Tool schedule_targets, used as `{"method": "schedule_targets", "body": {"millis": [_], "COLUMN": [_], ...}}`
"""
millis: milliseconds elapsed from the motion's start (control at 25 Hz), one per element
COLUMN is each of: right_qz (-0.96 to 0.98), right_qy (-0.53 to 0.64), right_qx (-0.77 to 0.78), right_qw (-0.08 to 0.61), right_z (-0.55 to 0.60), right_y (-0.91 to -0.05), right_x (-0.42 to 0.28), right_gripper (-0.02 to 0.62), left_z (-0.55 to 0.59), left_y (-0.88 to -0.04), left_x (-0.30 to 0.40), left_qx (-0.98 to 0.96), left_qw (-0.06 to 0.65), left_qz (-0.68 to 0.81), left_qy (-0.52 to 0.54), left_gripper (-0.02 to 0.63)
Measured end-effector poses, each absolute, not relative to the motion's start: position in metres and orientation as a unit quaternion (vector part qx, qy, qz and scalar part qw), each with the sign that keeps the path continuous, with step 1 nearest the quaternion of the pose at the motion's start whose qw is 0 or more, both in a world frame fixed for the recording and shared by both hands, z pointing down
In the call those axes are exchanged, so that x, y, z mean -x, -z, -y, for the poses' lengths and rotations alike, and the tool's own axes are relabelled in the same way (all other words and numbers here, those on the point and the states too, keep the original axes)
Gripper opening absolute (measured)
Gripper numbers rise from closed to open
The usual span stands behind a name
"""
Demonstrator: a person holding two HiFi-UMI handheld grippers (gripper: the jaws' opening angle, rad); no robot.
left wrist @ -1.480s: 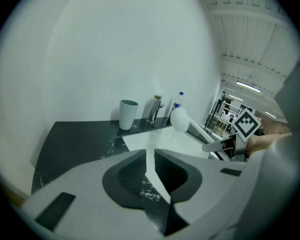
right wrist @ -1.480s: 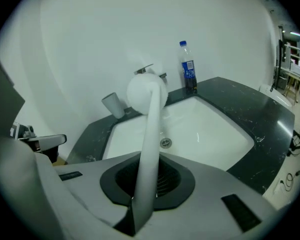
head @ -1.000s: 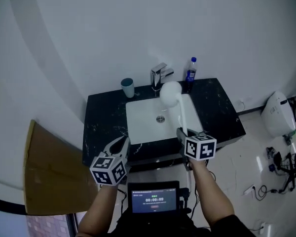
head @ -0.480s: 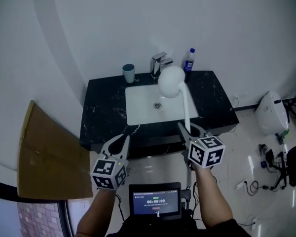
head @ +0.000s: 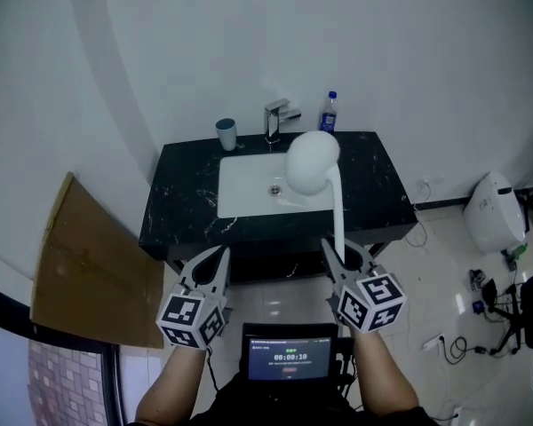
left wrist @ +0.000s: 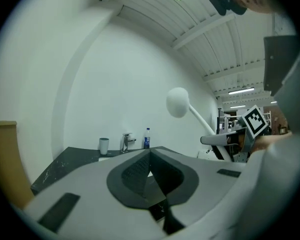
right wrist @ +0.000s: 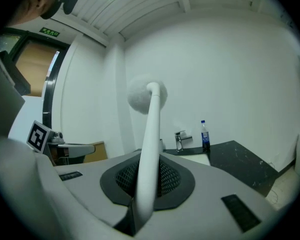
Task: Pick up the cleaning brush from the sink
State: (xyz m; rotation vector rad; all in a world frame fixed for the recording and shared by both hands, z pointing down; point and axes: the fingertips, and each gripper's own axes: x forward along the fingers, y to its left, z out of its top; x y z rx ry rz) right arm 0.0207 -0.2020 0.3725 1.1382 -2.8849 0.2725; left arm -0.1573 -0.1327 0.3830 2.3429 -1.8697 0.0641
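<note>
The cleaning brush has a round white head and a long white handle. My right gripper is shut on the handle's lower end and holds the brush up in the air, in front of the black counter. From the head view the brush head hangs over the right part of the white sink. In the right gripper view the handle runs up from between the pads to the head. My left gripper is shut and empty, level with the right one, below the counter's front edge.
On the black counter behind the sink stand a faucet, a blue-capped bottle and a cup. Cardboard leans at the left. A white appliance and cables lie on the floor at the right.
Both grippers have drawn back from the sink toward me. The brush came up and away with the right gripper, its head now higher above the basin.
</note>
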Motion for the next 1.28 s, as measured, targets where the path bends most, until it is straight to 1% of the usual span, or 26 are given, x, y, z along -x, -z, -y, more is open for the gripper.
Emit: {"method": "schedule_targets", "body": {"millis": [160, 320, 480, 640, 960, 1280], "right_qz": [0.929, 0.926, 0.923, 0.923, 0.918, 0.914], "right_qy": [-0.064, -0.061, -0.056, -0.045, -0.042, -0.04], "right_qx": [-0.365, -0.371, -0.378, -0.379, -0.391, -0.401], "right_qw": [-0.003, -0.031, -0.047, -0.041, -0.044, -0.047], "right_z": [0.196, 0.184, 0.175, 0.168, 0.167, 0.172], "right_y": [-0.359, -0.349, -0.342, -0.34, -0.341, -0.338], "right_x": [-0.064, -0.082, -0.077, -0.072, -0.069, -0.077], "right_gripper": [0.002, 0.002, 0.002, 0.002, 0.002, 0.002], "left_z": [0.122, 0.112, 0.102, 0.09, 0.086, 0.097], "left_y": [-0.38, -0.374, -0.37, -0.367, -0.375, -0.362], "left_x": [0.136, 0.129, 0.132, 0.132, 0.151, 0.147], "left_qx": [-0.762, -0.762, -0.772, -0.777, -0.761, -0.769], "left_qw": [0.065, 0.059, 0.045, 0.025, 0.046, 0.03], "left_qz": [0.644, 0.644, 0.634, 0.629, 0.647, 0.639], "left_qy": [-0.017, -0.019, -0.018, -0.013, 0.009, 0.004], "left_gripper": [0.008, 0.008, 0.008, 0.008, 0.008, 0.008]}}
